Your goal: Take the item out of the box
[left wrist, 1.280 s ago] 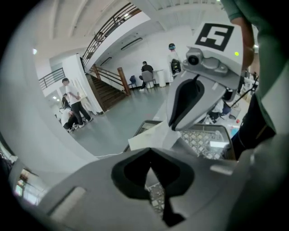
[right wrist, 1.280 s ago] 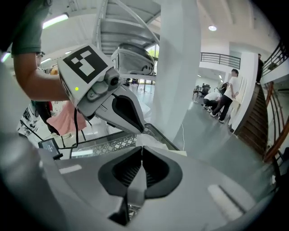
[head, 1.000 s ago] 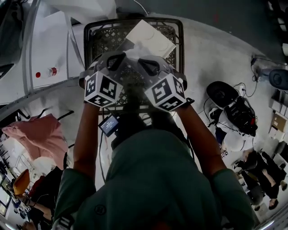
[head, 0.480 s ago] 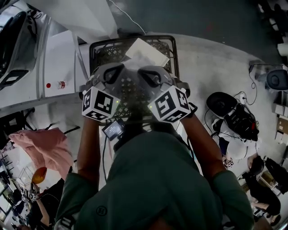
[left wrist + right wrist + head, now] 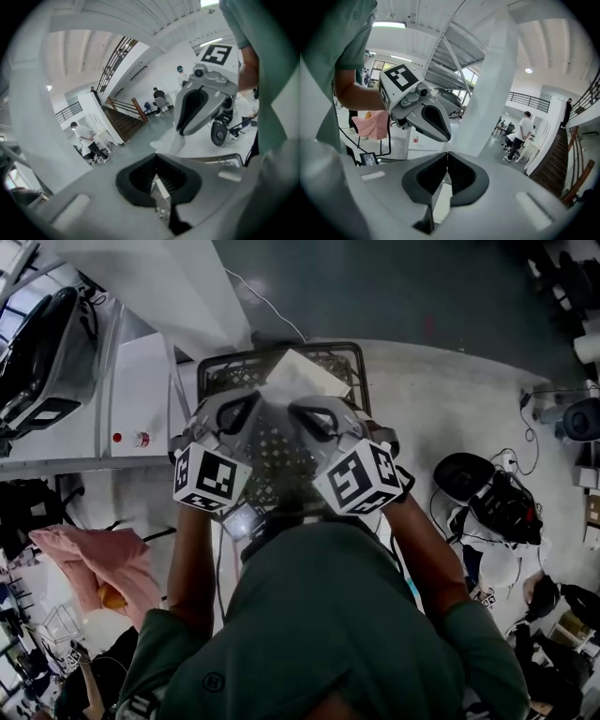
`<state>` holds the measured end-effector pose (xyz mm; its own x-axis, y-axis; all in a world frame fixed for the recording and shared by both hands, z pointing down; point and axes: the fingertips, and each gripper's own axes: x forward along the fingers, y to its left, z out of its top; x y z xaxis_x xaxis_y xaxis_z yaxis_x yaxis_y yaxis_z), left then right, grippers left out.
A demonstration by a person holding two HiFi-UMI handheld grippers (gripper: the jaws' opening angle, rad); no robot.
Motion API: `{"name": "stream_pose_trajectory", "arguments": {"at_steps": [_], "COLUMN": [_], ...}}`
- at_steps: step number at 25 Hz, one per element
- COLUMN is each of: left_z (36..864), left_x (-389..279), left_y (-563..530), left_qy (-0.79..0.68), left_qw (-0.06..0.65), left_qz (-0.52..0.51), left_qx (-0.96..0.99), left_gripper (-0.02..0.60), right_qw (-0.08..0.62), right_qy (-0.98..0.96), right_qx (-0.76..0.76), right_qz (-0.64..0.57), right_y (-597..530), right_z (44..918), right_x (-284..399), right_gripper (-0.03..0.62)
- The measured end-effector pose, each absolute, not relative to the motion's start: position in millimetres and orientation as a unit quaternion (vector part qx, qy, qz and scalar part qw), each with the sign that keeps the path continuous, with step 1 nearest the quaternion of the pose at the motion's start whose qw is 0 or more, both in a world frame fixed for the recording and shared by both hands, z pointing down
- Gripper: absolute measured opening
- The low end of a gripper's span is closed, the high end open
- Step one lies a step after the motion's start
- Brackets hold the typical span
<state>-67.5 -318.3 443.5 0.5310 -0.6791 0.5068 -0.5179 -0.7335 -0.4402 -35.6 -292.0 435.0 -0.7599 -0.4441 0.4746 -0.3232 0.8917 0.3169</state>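
Observation:
A flat white item (image 5: 305,376) is tilted over the black mesh crate (image 5: 360,367), its near corner pointing at me. My left gripper (image 5: 265,397) and right gripper (image 5: 289,401) meet at that corner, side by side above the crate. In the left gripper view my left gripper (image 5: 157,157) is shut, with a thin white edge between its pads, and the right gripper (image 5: 180,136) touches a white flap. The right gripper view has my right gripper (image 5: 447,154) shut on a white strip, the left gripper (image 5: 446,138) just above it.
A white bench (image 5: 141,381) with a red-capped bottle (image 5: 141,439) stands left of the crate. A pink cloth (image 5: 98,559) hangs at lower left. Dark bags and cables (image 5: 487,493) lie on the floor at right. A small lit screen (image 5: 246,518) hangs at my waist.
Both grippers stay together on the white item. The crate and item sit a little lower and look smaller in the head view. The surroundings have slid sideways.

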Motion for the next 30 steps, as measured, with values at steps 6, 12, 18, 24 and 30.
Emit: {"name": "stream_pose_trajectory", "arguments": {"at_steps": [6, 12, 18, 24, 30], "left_z": [414.9, 390.6, 377.5, 371.2, 367.7], "left_x": [-60.5, -55.3, -52.6, -48.9, -48.6], "left_y": [-311.7, -305.2, -300.2, -294.0, -289.6], "left_qy": [0.352, 0.357, 0.358, 0.357, 0.356], "left_qw": [0.141, 0.163, 0.175, 0.18, 0.182], "left_qz": [-0.335, -0.334, -0.333, -0.336, -0.34], "left_qx": [-0.862, -0.857, -0.855, -0.853, -0.851], "left_gripper": [0.003, 0.003, 0.003, 0.002, 0.002], "right_qw": [0.263, 0.252, 0.246, 0.242, 0.239], "right_qy": [-0.934, -0.935, -0.934, -0.934, -0.935], "right_qx": [0.208, 0.209, 0.209, 0.211, 0.212], "right_qz": [-0.121, -0.137, -0.15, -0.155, -0.152], "right_y": [-284.7, -277.3, -270.4, -265.2, -260.5], "right_z": [409.2, 389.7, 376.0, 368.6, 365.9], "right_x": [-28.5, -24.4, -22.4, -17.9, -18.1], "right_gripper": [0.012, 0.012, 0.012, 0.012, 0.012]}}
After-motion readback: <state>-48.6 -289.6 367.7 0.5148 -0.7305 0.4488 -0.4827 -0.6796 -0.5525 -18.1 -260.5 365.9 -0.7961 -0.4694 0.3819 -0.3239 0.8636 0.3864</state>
